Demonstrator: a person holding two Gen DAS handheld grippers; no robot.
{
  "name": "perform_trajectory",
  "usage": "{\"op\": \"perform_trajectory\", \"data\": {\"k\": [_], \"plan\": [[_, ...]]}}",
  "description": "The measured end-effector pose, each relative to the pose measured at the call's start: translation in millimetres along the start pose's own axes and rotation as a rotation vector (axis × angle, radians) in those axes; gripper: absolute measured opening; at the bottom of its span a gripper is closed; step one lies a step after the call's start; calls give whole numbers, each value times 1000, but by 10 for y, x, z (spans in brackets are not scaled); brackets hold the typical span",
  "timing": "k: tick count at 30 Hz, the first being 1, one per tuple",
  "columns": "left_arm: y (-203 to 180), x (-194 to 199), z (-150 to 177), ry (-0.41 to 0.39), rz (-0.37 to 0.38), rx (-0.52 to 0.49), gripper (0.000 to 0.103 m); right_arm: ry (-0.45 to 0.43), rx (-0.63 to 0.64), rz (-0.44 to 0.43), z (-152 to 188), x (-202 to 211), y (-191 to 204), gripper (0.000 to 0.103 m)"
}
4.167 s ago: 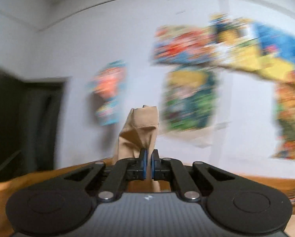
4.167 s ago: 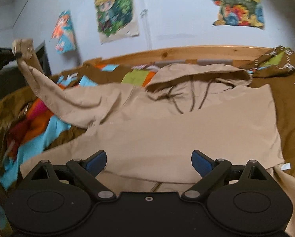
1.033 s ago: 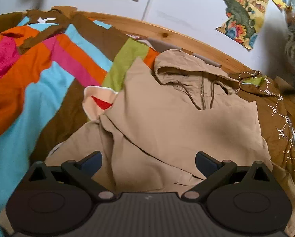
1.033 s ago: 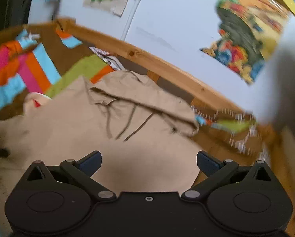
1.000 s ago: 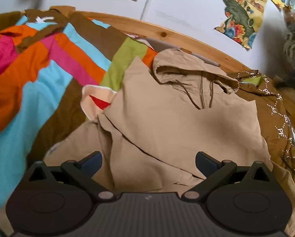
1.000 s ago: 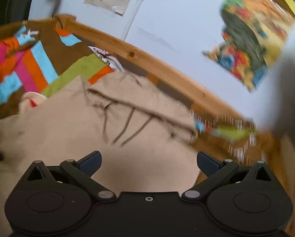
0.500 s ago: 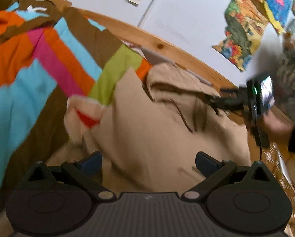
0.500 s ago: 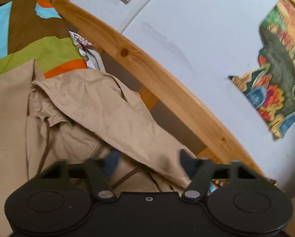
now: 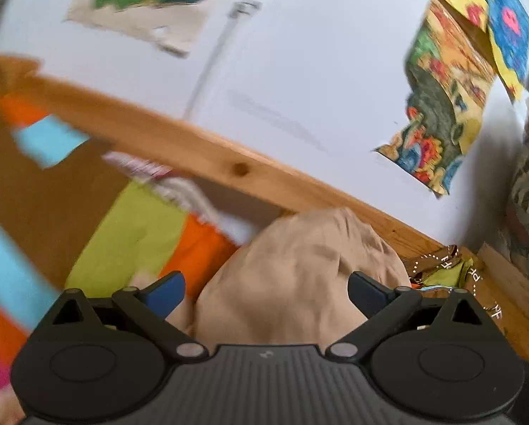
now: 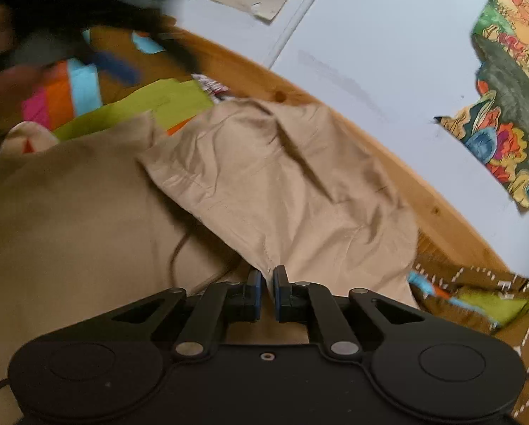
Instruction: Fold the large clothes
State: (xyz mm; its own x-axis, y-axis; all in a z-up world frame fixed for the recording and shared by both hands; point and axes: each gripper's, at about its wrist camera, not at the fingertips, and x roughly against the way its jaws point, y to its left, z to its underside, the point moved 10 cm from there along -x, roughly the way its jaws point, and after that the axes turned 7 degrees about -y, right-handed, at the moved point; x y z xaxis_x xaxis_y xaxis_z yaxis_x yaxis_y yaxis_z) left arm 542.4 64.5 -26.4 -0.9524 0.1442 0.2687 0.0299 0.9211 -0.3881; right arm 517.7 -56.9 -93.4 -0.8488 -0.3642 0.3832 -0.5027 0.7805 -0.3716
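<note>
Where right gripper (image 10: 268, 288) pinches: tan hoodie (image 10: 282, 177) hood edge.

Bedroom: wooden bedframe (image 9: 208, 157), patchwork bedspread (image 9: 130, 233), posters (image 10: 505, 106).

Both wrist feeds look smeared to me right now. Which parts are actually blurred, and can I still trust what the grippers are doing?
Left wrist view: the striped bedspread and upper-left poster streak with motion blur; the left gripper is sharp, jaws wide open before the tan hood. Right wrist view: the other gripper at upper left is a dark smear; the right gripper reads crisply, pinched on the hood's edge.
</note>
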Motion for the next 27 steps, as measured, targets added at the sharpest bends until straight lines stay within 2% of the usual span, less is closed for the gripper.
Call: {"op": "perform_trajectory", "data": {"k": [3,5,7,9,13,16,18,19,20,22,24,27], "plan": [[-259,-266,-109,45,52,-119,100,6,-19,-11,81,42,64,6],[-471,-479,-117,113,91,-240,101,11,-44,-19,128,48,89,6],[-598,-685,-99,189,79,-323,101,11,-64,-23,180,61,118,6],[-716,-843,-123,206,56,-382,101,14,-87,-25,241,77,140,7],[-1021,-1041,-110,252,77,-502,100,13,-101,-32,329,102,174,7],[-1205,-1159,9,312,69,-647,77,8,-127,-31,355,118,169,7],[-1253,-1201,147,388,39,-736,45,2,-140,-30,357,126,153,7],[-1261,-1224,195,411,27,-755,32,-1,-145,-28,356,130,146,7],[-1251,-1246,227,425,-6,-762,11,-4,-149,-27,347,136,137,7],[-1215,-1241,203,401,-53,-711,5,-14,-157,-25,323,153,119,7],[-1197,-1173,111,334,-79,-680,3,-23,-160,-23,295,171,119,7],[-1280,-957,-68,191,-53,-736,2,-36,-182,-27,253,197,116,8]]}}
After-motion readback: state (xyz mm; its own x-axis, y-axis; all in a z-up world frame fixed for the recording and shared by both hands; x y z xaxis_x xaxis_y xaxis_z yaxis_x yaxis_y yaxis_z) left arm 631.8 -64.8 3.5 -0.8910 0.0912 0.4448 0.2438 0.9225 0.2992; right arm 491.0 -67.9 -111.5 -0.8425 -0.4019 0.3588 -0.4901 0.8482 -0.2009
